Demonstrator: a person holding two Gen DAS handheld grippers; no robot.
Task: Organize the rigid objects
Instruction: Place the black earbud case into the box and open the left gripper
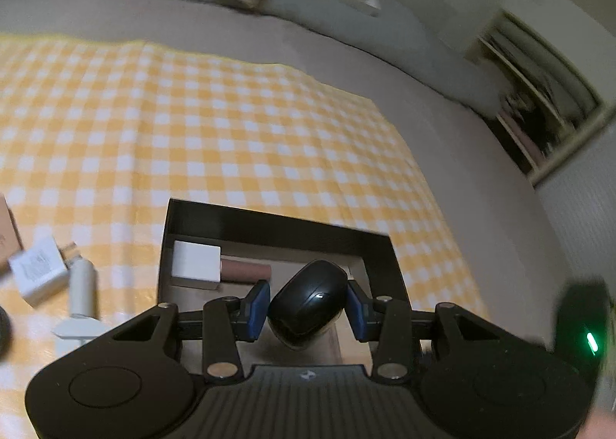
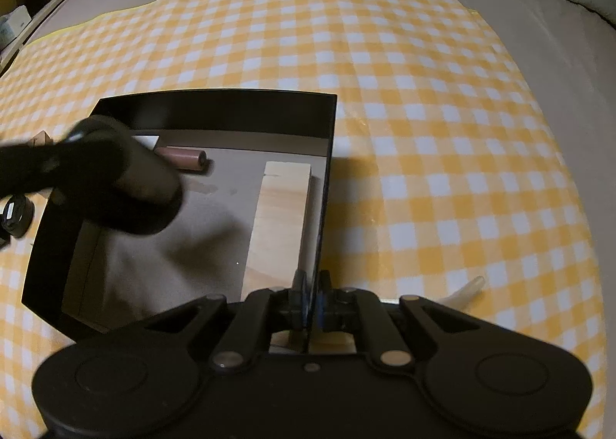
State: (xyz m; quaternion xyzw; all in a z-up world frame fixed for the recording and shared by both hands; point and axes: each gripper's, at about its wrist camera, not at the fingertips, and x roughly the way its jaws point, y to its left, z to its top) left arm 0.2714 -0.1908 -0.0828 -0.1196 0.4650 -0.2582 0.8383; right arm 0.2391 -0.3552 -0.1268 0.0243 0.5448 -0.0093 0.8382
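Observation:
My left gripper (image 1: 308,310) is shut on a black oval case (image 1: 310,291), its blue pads pressing both sides, and holds it over the open black box (image 1: 269,221). Inside the box lie a white cube (image 1: 195,260) and a pinkish-brown cylinder (image 1: 246,270). In the right wrist view my right gripper (image 2: 312,302) is shut on the thin right wall of the black box (image 2: 215,108). A pale wooden block (image 2: 279,223) lies along that wall inside. The left gripper (image 2: 115,185) shows as a dark blur over the box's left half.
The box rests on a yellow-and-white checked cloth (image 2: 423,131) spread over a grey bed. Left of the box lie a white charger plug (image 1: 38,273), a white tube-shaped piece (image 1: 81,285) and a small black object (image 2: 15,216). A translucent whitish piece (image 2: 467,289) lies to its right.

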